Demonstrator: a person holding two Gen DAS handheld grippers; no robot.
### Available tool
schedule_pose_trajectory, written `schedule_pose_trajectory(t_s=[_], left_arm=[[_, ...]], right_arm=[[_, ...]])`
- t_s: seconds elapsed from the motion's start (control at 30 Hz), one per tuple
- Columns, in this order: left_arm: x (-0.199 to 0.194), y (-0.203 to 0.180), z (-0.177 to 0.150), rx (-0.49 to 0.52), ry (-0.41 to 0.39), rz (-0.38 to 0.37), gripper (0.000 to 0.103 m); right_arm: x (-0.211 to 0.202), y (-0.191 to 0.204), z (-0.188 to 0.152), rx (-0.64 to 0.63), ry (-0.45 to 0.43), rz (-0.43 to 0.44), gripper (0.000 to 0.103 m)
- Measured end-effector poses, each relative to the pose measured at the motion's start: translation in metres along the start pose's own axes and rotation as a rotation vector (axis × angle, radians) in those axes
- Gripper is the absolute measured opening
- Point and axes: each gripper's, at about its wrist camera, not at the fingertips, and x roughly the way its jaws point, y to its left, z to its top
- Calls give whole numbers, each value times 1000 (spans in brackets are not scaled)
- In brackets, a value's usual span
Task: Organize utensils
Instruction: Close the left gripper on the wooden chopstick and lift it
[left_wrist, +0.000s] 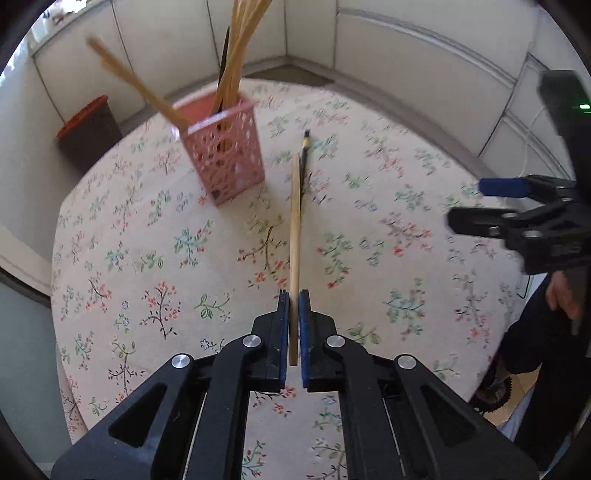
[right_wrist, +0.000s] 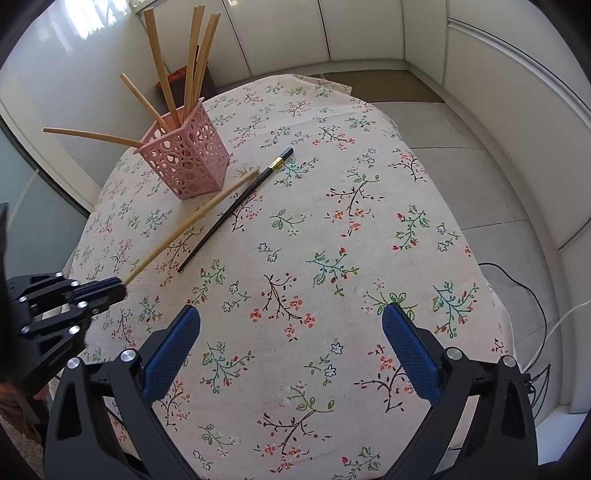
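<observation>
Now the left gripper (left_wrist: 294, 328) pinches a pale wooden chopstick (left_wrist: 294, 236) by its end above the floral-clothed table (right_wrist: 369, 236), near the pink perforated holder (right_wrist: 188, 162); such an end grip could let it swivel and miss. The right gripper (right_wrist: 291, 354) stands wide, empty.

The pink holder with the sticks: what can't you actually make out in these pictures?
- Pink holder: blurred in the left wrist view; its wall hides the stick ends inside.
- Wooden chopstick: the left gripper covers its near end.
- Black chopstick: mostly hidden behind the wooden one there.
</observation>
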Motion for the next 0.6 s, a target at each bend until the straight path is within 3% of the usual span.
schedule_pose_trajectory(t_s=[0.2,0.33,0.4,0.47,0.6], left_arm=[[-86,-15,6,-56,-286,-6,4],[-120,-5,9,-112,-424,7,4],[-135,0,9,-127,-479,12,4],[-148,8,6,-142,-525,12,4],[-164,21,-3,-174,-586,8,4]], right_arm=[[0,5,8,19,-41,2,96],[13,8,18,60,-2,11,96],[16,17,27,59,-27,7,96],[19,36,36,-36,-85,-32,96],[36,83,36,-394,-191,-123,96]])
